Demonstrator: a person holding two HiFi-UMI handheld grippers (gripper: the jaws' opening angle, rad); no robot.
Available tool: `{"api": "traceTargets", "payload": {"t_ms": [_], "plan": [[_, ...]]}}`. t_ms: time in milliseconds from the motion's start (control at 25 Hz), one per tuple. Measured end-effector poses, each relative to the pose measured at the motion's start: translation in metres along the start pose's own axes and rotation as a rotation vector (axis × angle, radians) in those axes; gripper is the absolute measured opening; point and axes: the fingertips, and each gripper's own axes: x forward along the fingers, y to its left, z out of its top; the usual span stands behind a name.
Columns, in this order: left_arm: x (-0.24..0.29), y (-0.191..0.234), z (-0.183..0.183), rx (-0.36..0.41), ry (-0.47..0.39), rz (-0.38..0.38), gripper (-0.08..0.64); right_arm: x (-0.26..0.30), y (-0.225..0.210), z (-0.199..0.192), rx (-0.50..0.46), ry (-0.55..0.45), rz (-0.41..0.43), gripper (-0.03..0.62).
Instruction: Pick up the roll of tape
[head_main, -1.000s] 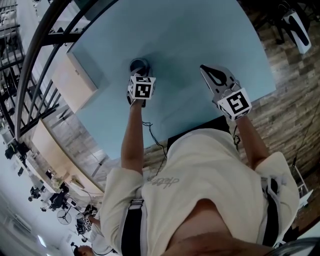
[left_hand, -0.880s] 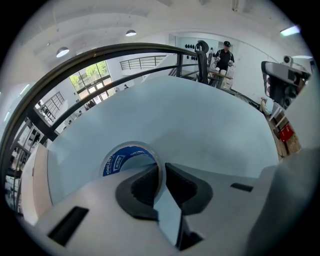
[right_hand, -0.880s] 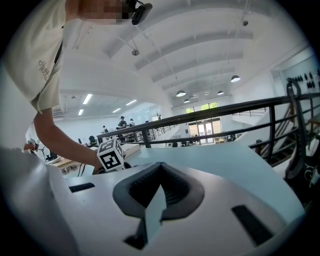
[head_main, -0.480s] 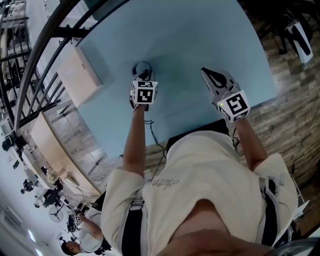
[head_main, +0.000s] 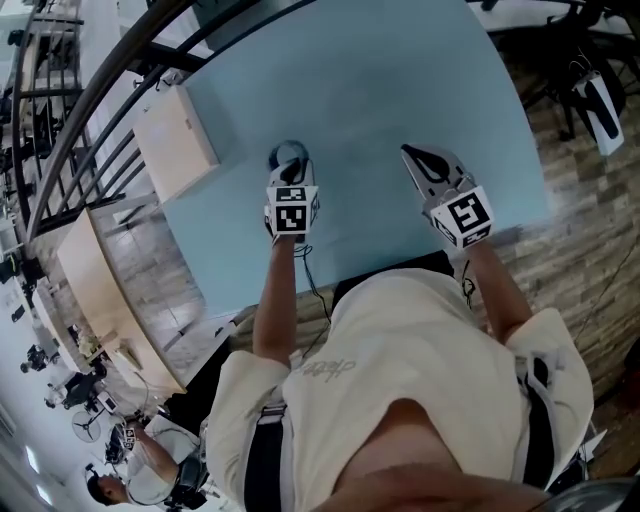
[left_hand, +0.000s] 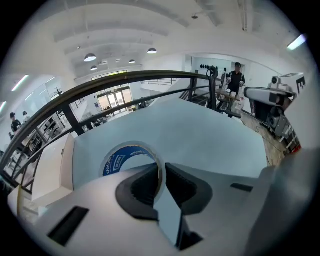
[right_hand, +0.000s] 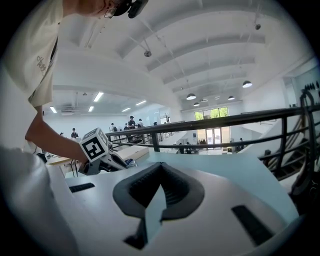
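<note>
From the head view, looking steeply down, I see a smooth, pale blue table (head_main: 380, 90) with a rounded far edge, set on a floor (head_main: 570, 230) of brown wood planks. A flat, pale wooden box (head_main: 175, 140) lies at the table's left side, and a dark curved metal railing (head_main: 90, 100) sweeps past it. My left gripper (head_main: 291, 178), a grey plastic tool with a black-and-white marker cube (head_main: 291, 210) on its back, points away from me over the table, with the roll of tape (head_main: 289, 155) at its tip, a small ring seen edge on. My right gripper (head_main: 410, 155) is well apart to the right over the same table, its two dark-edged jaws tapering to a point where they meet. In the left gripper view, the roll of tape (left_hand: 132, 157) stands upright as a thin hoop with a blue printed inner face and a pale outer band. My left gripper (left_hand: 162, 167) is narrow, its ribbed black pads pinching the right wall of the hoop, one inside the ring and one outside. I cannot tell whether the hoop's lower edge touches the table. In the right gripper view, my right gripper (right_hand: 161, 167) is closed and empty, its ribbed black pads meeting at the tips above the matt blue tabletop.
</note>
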Motion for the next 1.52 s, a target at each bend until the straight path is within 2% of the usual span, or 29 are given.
{"api": "traceTargets", "payload": {"t_ms": [360,720,1080,1320,1520], "plan": [[-0.062,0.001,0.021,0.003,-0.106,0.047,0.057,0.005,0.025,0.027,-0.056,-0.020,0.036,0.008],[-0.114,0.008,0.047,-0.076,-0.257,0.083,0.057,0.015,0.043,0.063,-0.134,-0.062,0.052,0.008],[-0.158,0.037,0.062,-0.125,-0.367,0.126,0.057,0.027,0.056,0.116,-0.211,-0.137,0.046,0.008],[-0.184,0.044,0.077,-0.161,-0.442,0.120,0.057,0.019,0.063,0.143,-0.110,-0.205,0.083,0.008],[-0.201,0.042,0.096,-0.138,-0.496,0.132,0.057,0.009,0.062,0.163,-0.138,-0.244,0.065,0.008]]}}
